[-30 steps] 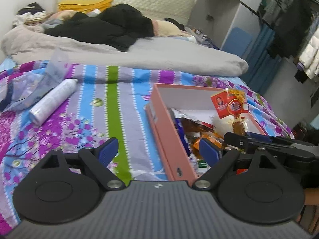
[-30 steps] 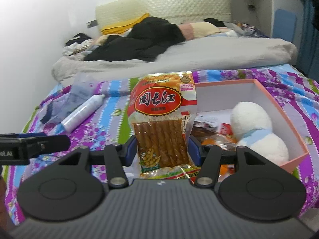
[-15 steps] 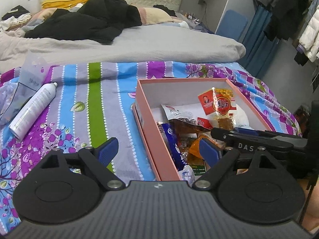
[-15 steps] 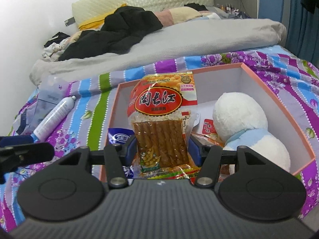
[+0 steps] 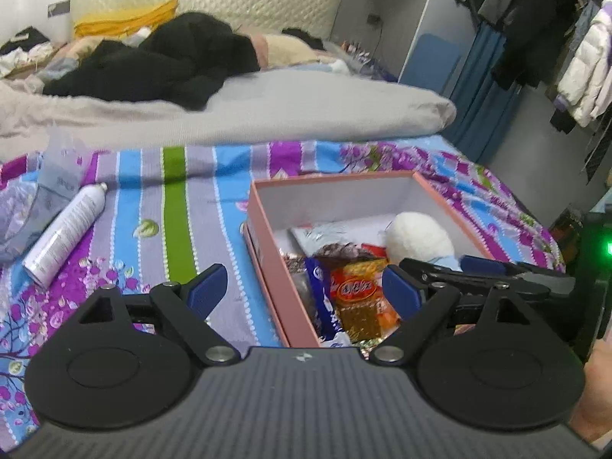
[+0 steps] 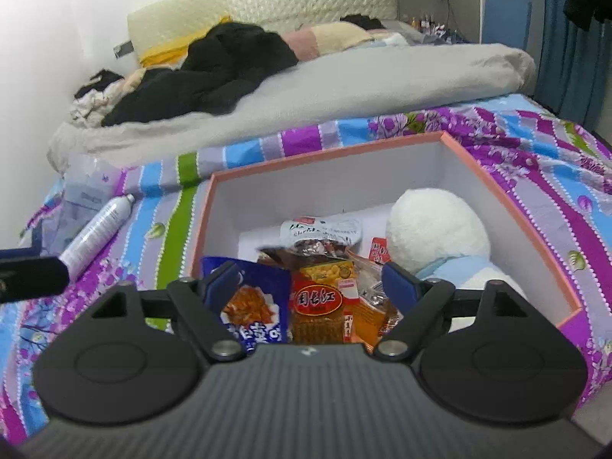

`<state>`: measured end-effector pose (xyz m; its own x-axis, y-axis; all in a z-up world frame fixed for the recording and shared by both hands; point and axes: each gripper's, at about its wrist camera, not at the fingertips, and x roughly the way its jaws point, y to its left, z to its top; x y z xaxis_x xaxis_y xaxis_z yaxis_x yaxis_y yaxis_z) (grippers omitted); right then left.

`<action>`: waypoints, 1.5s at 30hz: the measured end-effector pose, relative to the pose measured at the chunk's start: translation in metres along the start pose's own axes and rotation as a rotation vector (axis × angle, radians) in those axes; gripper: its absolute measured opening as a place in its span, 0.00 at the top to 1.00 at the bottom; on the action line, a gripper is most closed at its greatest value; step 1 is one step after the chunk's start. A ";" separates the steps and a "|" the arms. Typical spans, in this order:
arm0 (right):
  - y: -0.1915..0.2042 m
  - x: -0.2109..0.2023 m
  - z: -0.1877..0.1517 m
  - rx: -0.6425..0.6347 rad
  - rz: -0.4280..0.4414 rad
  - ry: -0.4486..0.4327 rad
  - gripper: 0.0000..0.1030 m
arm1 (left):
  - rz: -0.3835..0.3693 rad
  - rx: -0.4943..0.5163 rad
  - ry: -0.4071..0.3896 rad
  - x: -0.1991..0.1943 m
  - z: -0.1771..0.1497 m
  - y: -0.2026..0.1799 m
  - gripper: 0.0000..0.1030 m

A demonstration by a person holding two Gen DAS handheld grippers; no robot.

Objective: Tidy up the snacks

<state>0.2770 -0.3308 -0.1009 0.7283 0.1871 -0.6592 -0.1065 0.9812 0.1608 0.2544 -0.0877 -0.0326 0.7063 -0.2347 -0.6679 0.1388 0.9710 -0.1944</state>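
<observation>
The red-label snack bag that stood upright between my right gripper's pads half a second ago now lies flat in the pink box, beside a blue snack packet and in front of the white plush toy. My right jaws have just been opening; they stand wide and nothing is pinched between them, so the bag is released. My left gripper hangs spread and empty over the box's near left corner, holding nothing. I judge this snack as put away. On the striped bedspread I see only a white spray can and a clear plastic bag, no loose snacks, so little may be left.
</observation>
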 end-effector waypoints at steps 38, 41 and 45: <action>0.018 -0.219 -0.076 0.114 -0.045 -0.270 0.00 | -0.047 0.099 -0.129 -0.180 -0.054 -0.038 0.01; 0.019 -0.223 -0.077 0.101 -0.056 -0.279 0.00 | -0.052 0.104 -0.126 -0.183 -0.057 -0.040 0.01; 0.017 -0.226 -0.079 0.109 -0.065 -0.285 0.00 | -0.059 0.094 -0.134 -0.186 -0.057 -0.040 0.01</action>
<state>0.0573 -0.3530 -0.0068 0.8935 0.0881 -0.4404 0.0085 0.9771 0.2127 0.0779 -0.0855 0.0578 0.7802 -0.2890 -0.5547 0.2424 0.9572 -0.1578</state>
